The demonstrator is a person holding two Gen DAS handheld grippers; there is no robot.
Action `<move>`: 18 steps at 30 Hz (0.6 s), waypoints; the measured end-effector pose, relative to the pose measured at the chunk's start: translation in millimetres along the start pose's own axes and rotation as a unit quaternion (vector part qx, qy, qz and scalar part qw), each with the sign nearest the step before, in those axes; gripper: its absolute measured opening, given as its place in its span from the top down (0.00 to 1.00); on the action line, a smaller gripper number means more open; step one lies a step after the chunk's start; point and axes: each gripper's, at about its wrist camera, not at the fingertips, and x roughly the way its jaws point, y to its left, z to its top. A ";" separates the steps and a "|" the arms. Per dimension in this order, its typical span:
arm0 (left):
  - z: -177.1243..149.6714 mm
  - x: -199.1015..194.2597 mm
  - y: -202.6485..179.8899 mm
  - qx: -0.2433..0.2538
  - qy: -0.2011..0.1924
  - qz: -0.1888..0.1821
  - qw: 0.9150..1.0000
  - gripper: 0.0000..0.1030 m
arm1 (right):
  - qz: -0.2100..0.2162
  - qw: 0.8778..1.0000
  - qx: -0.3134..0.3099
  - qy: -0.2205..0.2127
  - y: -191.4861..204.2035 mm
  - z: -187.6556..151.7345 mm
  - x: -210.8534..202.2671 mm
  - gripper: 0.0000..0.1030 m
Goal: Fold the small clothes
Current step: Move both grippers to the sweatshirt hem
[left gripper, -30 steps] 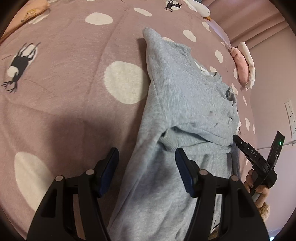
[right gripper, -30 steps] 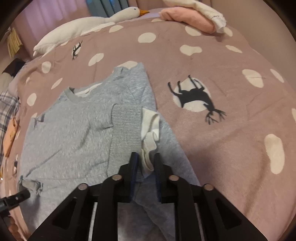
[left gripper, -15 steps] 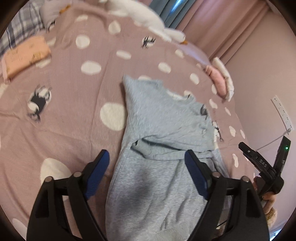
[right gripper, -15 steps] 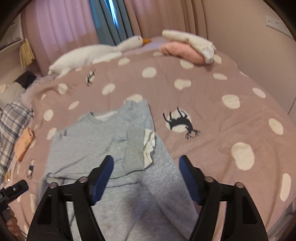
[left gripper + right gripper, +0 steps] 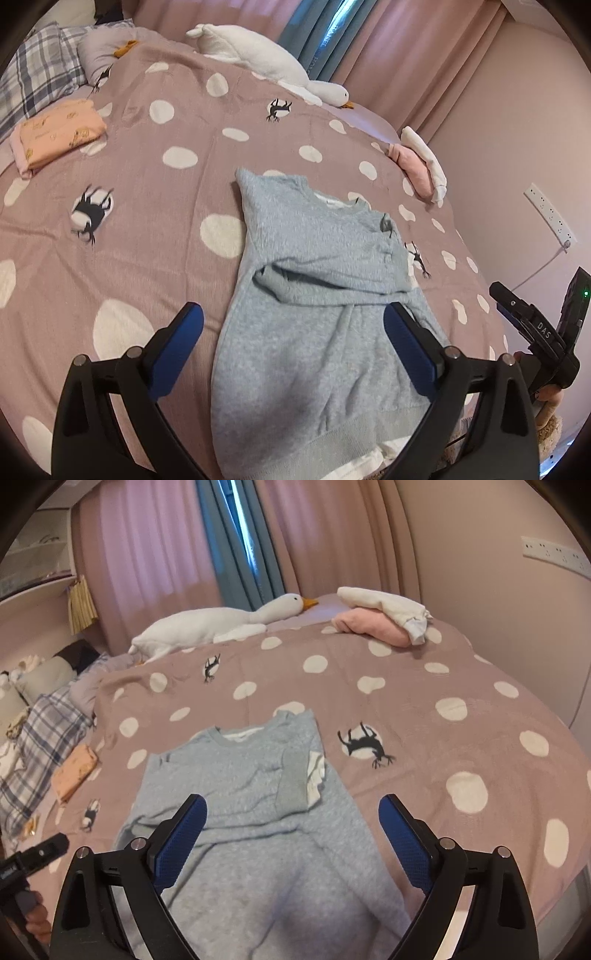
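Pink curtains and a mauve polka-dot bedspread [image 5: 155,206] fill the room. On the bed lies a grey sweatshirt [image 5: 317,332], both sleeves folded across its chest. Above it hover the left claw [image 5: 293,345] and right claw [image 5: 291,834], each with jaws opening wide, pads clear of the fabric and holding nothing.

White letters "DAS" stand on the black body of the right gripper [image 5: 546,334], seen at the right edge of the left wrist view. Pale lettering runs down the blue curtain [image 5: 325,35] in the same view; it looks like "CHANEL" but is too blurred to be sure. The folded orange cloth [image 5: 59,134] carries small printed marks, too small to read.
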 end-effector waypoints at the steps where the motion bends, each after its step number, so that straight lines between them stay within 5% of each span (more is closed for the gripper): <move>1: -2.9 -0.8 0.3 -0.002 0.001 0.000 1.000 0.04 | 0.002 1.000 0.001 0.003 -1.4 -3.0 -0.3 0.09; 18: -61.2 -4.4 34.3 -0.042 0.071 -0.007 0.997 0.05 | -0.004 0.999 0.032 0.032 -36.7 -60.0 -27.8 0.09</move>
